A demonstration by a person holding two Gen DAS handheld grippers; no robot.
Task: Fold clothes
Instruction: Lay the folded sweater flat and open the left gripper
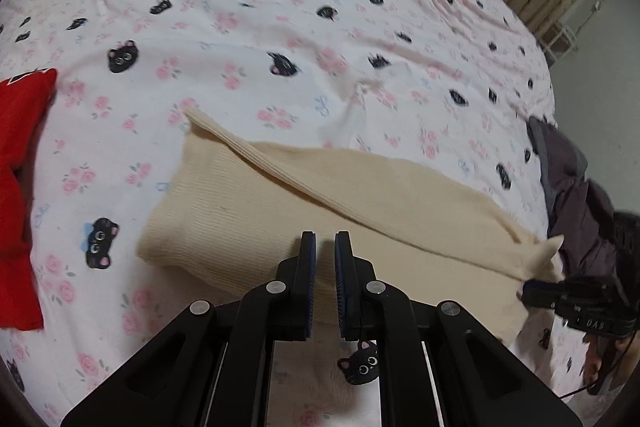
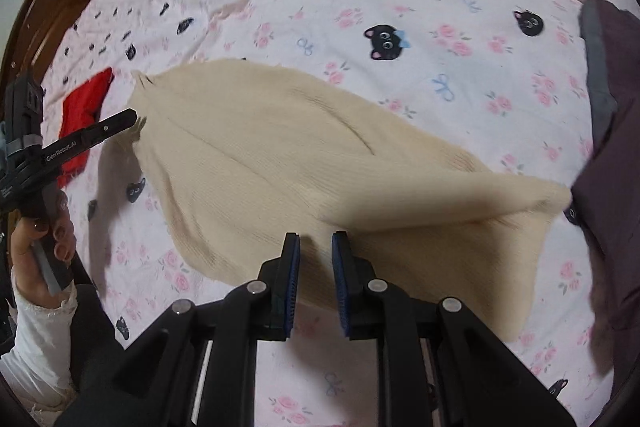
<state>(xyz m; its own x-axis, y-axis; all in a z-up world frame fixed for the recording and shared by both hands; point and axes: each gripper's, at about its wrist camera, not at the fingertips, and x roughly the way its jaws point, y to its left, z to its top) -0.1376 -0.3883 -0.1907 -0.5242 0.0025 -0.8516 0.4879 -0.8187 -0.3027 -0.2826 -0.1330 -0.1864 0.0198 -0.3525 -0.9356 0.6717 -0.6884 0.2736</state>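
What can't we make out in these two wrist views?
- Right wrist view: whether the left gripper pinches the cream knit; contact is small, side-on.
- Left wrist view: the right gripper at the knit's corner is blurred.
- Both: red garment and dark clothing cut by frame edges.

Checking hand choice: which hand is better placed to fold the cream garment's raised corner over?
Probably right: the right gripper has its tip at the cream garment's raised corner, while the left gripper, jaws shut, is near the opposite edge.
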